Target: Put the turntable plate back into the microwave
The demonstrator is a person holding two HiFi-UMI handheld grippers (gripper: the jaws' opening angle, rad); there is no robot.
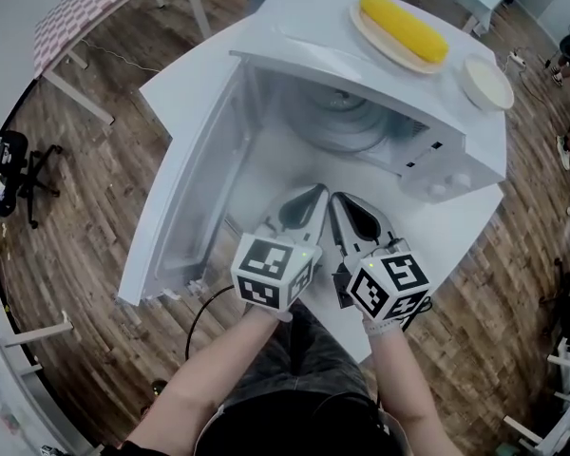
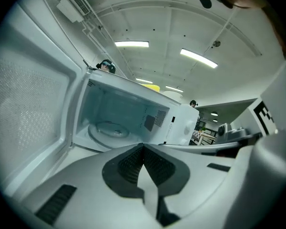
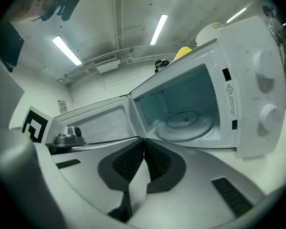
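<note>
The turntable plate is lying flat on the floor of the cavity of the microwave. The oven is sitting across the middle of the white tabletop, and its door is hanging wide open toward the left edge. The left gripper and the right gripper are hovering side by side over the near edge of the tabletop, just in front of the opening. Each has its jaws pressed together on nothing. The plate looks seated already, so the step in hand is probably confirming that and shutting the door. To do it well, I would check that the glass is resting level and centred. If it is rocking, I would nudge its rim with a closed tip. Then I would push the door at its free edge, slowly, keeping the other gripper out of the gap. A jolt could be risky, since a corn cob on its dish and a small white bowl are resting on the oven's top. As for writing, a narrow label with a warning triangle is showing beside the opening, above the two dials, but its print is too small to read. No brand name is legible. The grippers' cubes are carrying only black-and-white square markers.
</note>
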